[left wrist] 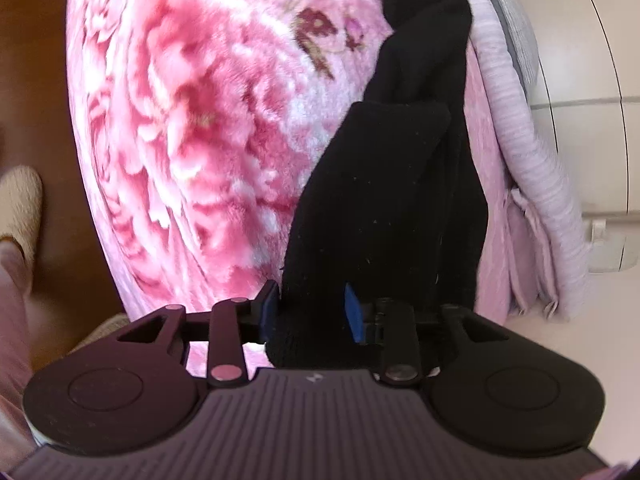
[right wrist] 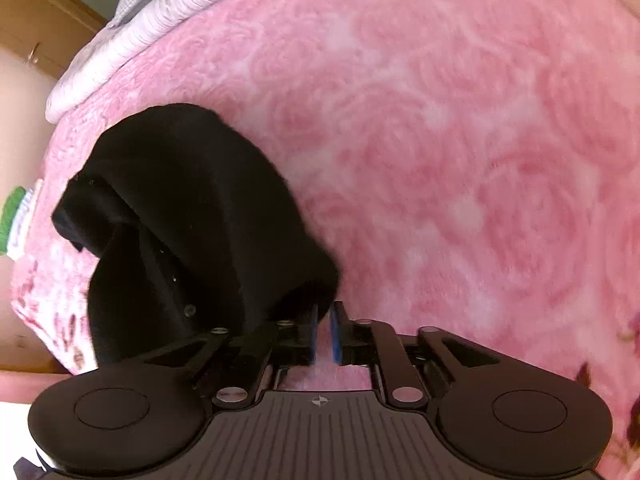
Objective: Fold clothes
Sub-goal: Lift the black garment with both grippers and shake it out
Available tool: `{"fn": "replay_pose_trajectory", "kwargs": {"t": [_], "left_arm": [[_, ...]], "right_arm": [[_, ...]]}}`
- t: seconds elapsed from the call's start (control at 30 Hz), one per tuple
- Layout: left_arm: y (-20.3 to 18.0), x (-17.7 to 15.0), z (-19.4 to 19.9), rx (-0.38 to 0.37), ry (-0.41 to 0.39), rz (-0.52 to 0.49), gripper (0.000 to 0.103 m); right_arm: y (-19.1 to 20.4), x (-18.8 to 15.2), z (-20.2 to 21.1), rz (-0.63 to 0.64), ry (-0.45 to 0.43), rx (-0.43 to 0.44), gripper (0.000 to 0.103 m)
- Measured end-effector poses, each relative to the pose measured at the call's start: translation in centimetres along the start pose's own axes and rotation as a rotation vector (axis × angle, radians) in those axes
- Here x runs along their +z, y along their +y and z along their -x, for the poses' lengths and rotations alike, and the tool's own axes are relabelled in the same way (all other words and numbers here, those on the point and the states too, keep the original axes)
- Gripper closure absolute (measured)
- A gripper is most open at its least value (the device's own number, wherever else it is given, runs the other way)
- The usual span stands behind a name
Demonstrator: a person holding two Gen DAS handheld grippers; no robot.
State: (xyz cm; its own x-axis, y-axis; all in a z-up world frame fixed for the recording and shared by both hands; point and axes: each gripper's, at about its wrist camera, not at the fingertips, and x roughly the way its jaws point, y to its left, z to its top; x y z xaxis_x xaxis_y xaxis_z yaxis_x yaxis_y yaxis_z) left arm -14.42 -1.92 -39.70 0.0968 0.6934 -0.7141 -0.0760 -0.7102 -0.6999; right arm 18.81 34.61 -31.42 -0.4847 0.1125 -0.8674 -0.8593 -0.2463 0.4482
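Note:
A black garment [left wrist: 400, 184] hangs bunched above a pink floral blanket [left wrist: 200, 120]. My left gripper [left wrist: 312, 312] is shut on a thick fold of the garment between its blue pads. In the right wrist view the same black garment [right wrist: 192, 220] lies crumpled to the left over the pink blanket [right wrist: 460, 140]. My right gripper [right wrist: 325, 330] has its blue pads nearly together, pinching the garment's edge at the fingertips. How much cloth sits between the pads is hidden.
A lilac ribbed quilt [left wrist: 516, 120] and grey pillow [left wrist: 516, 32] lie at the bed's far side. White wardrobe doors [left wrist: 592, 80] stand beyond. Brown floor and a beige slipper [left wrist: 20, 208] are at the left. A green-and-white packet [right wrist: 16, 216] lies at the bed's edge.

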Motion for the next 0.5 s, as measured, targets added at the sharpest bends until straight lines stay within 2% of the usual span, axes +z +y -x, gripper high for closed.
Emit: {"fn": "replay_pose_trajectory", "kwargs": {"t": [0.07, 0.17, 0.3, 0.37, 0.43, 0.5], "left_arm": [[0.2, -0.1, -0.1, -0.015, -0.003, 0.034, 0.071], [0.2, -0.1, -0.5, -0.035, -0.009, 0.047, 0.067], [0.3, -0.1, -1.1, -0.066, -0.019, 0.055, 0.067], [0.7, -0.2, -1.2, -0.084, -0.033, 0.069, 0.077], [1.4, -0.3, -1.0, -0.1, -0.038, 0.087, 0.079], [1.9, -0.2, -1.0, -0.101, -0.042, 0.114, 0.079]], "right_arm": [[0.2, -0.4, -0.1, 0.003, 0.031, 0.015, 0.049], [-0.4, -0.8, 0.5, -0.052, 0.0, 0.061, 0.047], [-2.7, -0.2, -0.9, -0.27, -0.049, 0.155, 0.046], [-3.0, -0.1, -2.9, -0.324, -0.044, 0.184, 0.046], [-3.2, 0.0, -4.7, -0.363, -0.032, 0.199, 0.046], [-3.6, -0.4, -5.4, -0.403, -0.055, 0.231, 0.046]]}}
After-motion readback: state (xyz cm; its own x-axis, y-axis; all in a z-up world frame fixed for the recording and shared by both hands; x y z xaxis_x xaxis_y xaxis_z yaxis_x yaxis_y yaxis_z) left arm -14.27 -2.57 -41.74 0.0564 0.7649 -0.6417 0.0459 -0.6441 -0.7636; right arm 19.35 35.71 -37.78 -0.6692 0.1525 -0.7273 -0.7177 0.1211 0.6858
